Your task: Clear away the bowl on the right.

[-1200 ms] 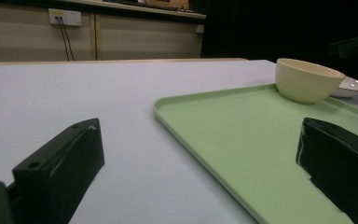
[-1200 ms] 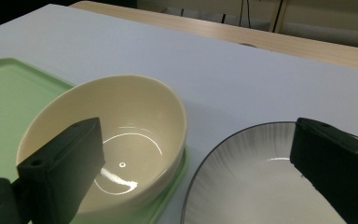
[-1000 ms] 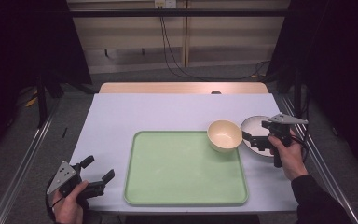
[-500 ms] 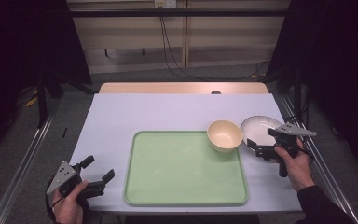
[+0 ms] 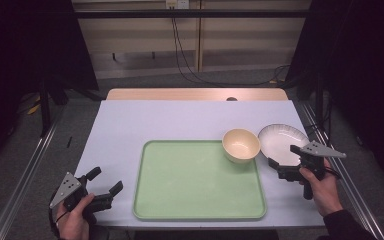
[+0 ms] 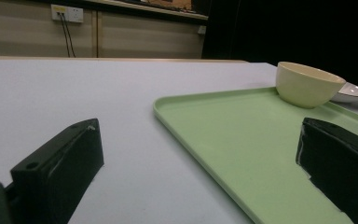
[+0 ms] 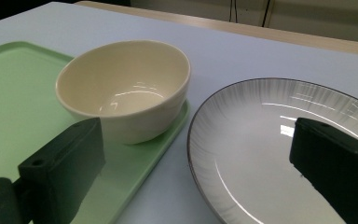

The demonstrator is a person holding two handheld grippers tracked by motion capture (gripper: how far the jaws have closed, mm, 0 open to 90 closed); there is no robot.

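While the left gripper (image 5: 100, 186) rests wide open and empty at the near left corner, the right gripper (image 5: 286, 161) has drawn back toward the person from over the plate (image 5: 283, 140) to its near rim, jaws spread, holding nothing. Likely it is lining up a grasp. One plate on the table, right of one tray (image 5: 198, 180); one bowl (image 5: 240, 145) on the tray's far right corner.

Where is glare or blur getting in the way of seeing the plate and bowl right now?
Right gripper view: bright reflections streak the plate and the inside of the bowl; the near black fingers are soft. Left gripper view: the bowl is fairly sharp and the plate behind it dim. High view: the table is evenly lit, the surroundings dark.
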